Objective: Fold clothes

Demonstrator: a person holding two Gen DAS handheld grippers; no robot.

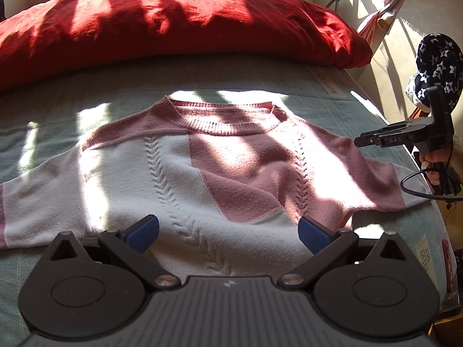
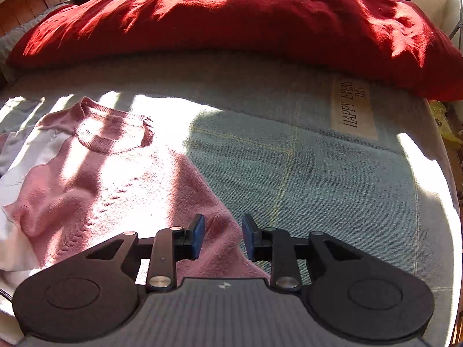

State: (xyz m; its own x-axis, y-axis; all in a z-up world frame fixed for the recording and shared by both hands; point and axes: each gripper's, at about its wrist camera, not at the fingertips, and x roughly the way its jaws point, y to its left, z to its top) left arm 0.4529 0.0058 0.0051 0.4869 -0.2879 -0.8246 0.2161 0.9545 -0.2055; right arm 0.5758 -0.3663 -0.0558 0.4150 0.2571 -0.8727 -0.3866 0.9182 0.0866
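Both grippers, left gripper (image 1: 228,235) and right gripper (image 2: 223,238), are hovering released over the sweater (image 1: 185,170), which is lying spread flat, sleeves out, no fold showing.

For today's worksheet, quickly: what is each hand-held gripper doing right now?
Left hand-held gripper: wide open, holding nothing, above the sweater.
Right hand-held gripper: open, holding nothing.

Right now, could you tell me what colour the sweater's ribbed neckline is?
Pink, like the shoulders; the neckline shows best in the left wrist view.
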